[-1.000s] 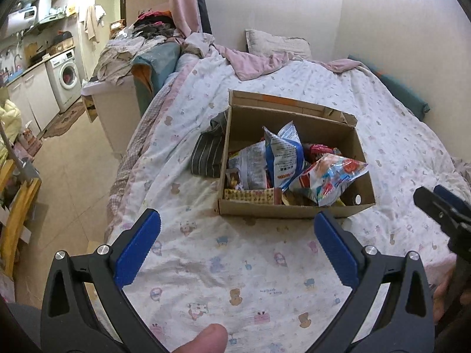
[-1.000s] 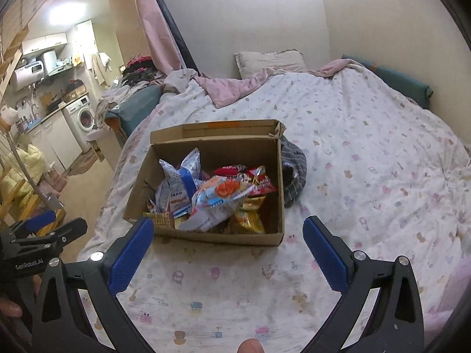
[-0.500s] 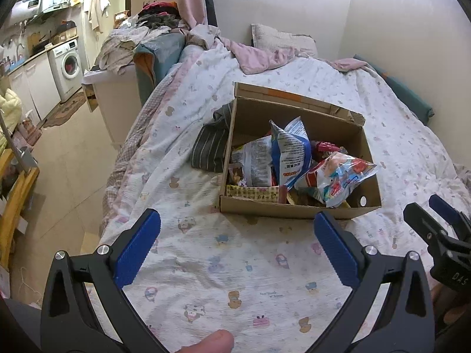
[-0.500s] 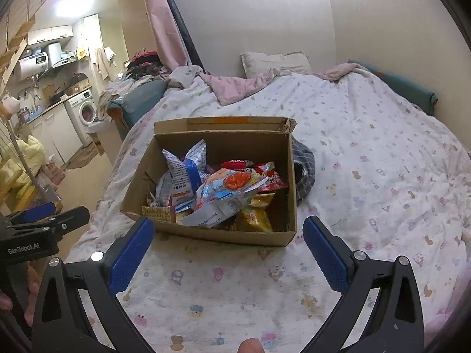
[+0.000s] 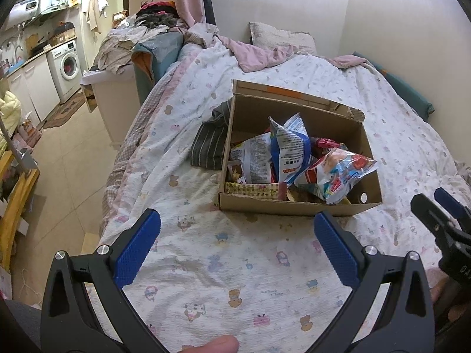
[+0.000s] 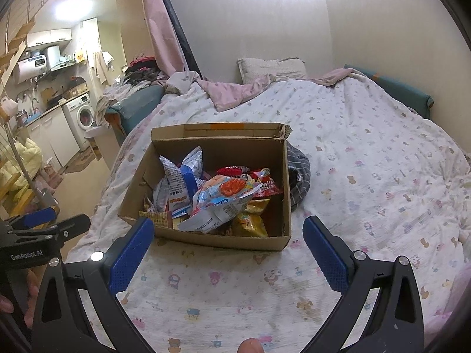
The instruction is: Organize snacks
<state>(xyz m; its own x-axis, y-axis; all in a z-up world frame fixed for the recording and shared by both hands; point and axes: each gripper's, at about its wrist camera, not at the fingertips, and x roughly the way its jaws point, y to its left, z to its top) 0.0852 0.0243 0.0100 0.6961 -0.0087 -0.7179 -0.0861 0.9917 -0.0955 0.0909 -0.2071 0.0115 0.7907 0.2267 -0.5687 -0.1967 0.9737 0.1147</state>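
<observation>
An open cardboard box [image 5: 294, 207] [image 6: 206, 239] sits on the patterned bedspread, filled with several snack bags. A blue-and-white bag [image 5: 290, 147] [image 6: 179, 176] stands upright in it, and a clear bag with red and blue print [image 5: 338, 173] [image 6: 223, 197] lies on top. My left gripper [image 5: 237, 244] is open, hovering short of the box's near wall, empty. My right gripper [image 6: 228, 242] is open too, just before the box's front wall, nothing between its fingers. Each gripper shows at the edge of the other's view.
A dark striped cloth [image 5: 210, 144] [image 6: 298, 176] lies against the box's far side. Pillow [image 6: 270, 67] and pink blanket [image 6: 235, 91] are at the bed's head. The bed's left edge drops to a tiled floor [image 5: 67, 158]; a washing machine [image 5: 67, 64] stands beyond.
Both grippers have moved closer to the box, which now looks larger in both views. Both stay open and empty.
</observation>
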